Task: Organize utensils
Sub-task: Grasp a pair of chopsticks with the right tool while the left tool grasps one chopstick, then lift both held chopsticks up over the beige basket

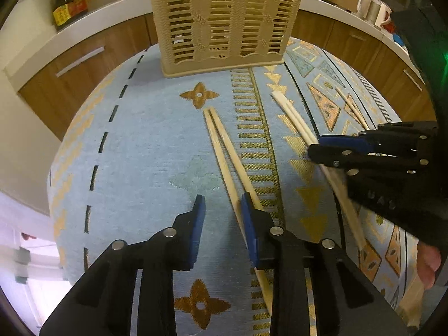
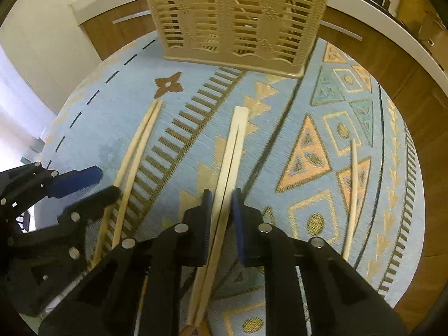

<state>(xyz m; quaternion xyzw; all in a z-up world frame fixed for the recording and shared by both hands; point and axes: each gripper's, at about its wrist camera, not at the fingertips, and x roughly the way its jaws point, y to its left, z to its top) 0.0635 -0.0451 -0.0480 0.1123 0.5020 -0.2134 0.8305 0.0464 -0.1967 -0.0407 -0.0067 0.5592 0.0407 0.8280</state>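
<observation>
Both claws are pointing toward the slatted basket standing on the patterned bench. The left claw is gaping beside the tan chopsticks, gripping nothing. The right claw is pinching the pale chopsticks lying nearer than the basket.

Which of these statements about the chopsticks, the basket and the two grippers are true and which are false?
1. The basket stands upright on the cloth. True.
2. The right gripper straddles a pale pair of chopsticks. True.
3. The left gripper grips a spoon. False: chopsticks lie by its right finger, and nothing sits between its fingers.
4. All chopsticks are in the basket. False: three sets lie on the cloth.
</observation>
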